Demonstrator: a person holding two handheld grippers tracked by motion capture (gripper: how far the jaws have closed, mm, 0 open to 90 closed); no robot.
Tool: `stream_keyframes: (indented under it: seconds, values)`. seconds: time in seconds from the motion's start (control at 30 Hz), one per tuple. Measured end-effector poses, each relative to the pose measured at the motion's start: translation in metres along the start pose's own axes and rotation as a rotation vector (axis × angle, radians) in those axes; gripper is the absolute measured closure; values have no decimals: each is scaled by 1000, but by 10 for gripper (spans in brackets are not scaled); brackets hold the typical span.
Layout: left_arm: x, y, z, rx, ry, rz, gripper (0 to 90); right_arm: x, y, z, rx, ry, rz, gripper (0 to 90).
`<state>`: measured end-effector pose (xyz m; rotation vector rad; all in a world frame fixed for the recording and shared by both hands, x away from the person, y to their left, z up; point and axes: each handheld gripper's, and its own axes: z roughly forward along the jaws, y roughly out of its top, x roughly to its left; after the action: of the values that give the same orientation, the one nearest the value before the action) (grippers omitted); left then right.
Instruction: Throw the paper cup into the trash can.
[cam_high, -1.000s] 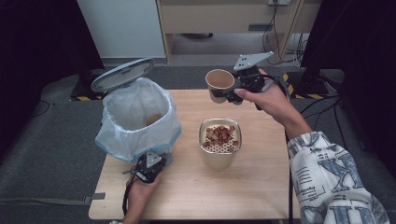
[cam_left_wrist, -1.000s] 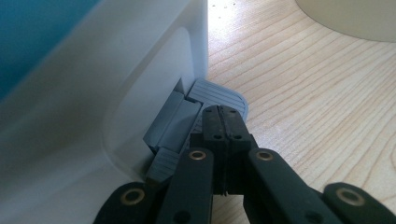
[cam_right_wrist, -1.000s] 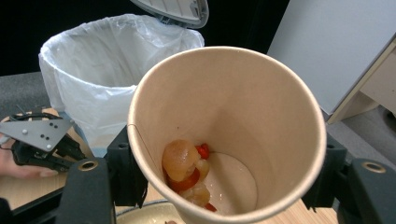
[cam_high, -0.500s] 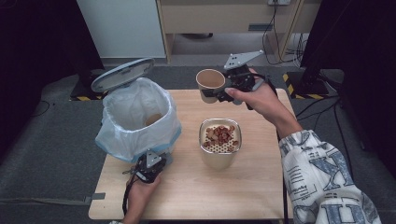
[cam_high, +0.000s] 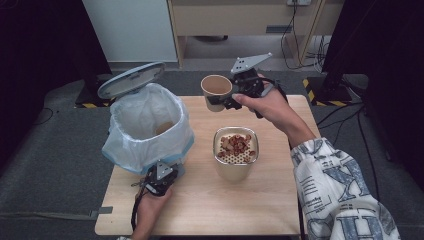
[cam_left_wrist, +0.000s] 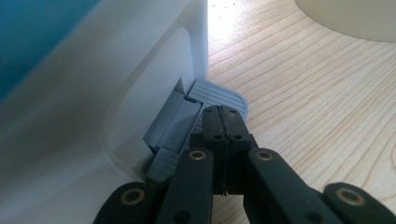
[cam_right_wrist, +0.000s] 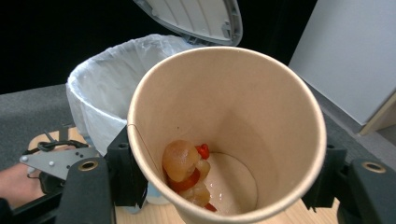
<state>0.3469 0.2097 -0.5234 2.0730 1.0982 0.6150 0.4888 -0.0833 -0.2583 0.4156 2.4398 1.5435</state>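
Observation:
My right gripper (cam_high: 226, 101) is shut on a tan paper cup (cam_high: 216, 89), held in the air over the table's far edge, to the right of the bin. In the right gripper view the cup (cam_right_wrist: 261, 107) sits between the jaws, with wet food scraps (cam_right_wrist: 187, 172) at its bottom. A pedal bin (cam_high: 147, 127) lined with a white bag stands at the left, its lid (cam_high: 131, 79) raised. My left gripper (cam_high: 159, 177) is shut, and its tip (cam_left_wrist: 223, 112) rests on the bin's grey pedal (cam_left_wrist: 219, 95).
A beige container (cam_high: 235, 167) topped by a strainer holding brown and red food bits stands mid-table, just in front of the lifted cup. Another paper cup (cam_high: 162, 128) lies inside the bin. Bare wood (cam_high: 210, 210) lies toward the near edge.
My right gripper has carried the cup leftward toward the bin. The left gripper has stayed on the pedal and the lid stays up.

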Motion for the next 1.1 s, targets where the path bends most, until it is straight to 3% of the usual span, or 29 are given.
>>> stream_keyframes:
  seconds: [1.1]
  values:
    - [0,0,0,-1,0,-1,896,23,22,43,-8,52,14,321]
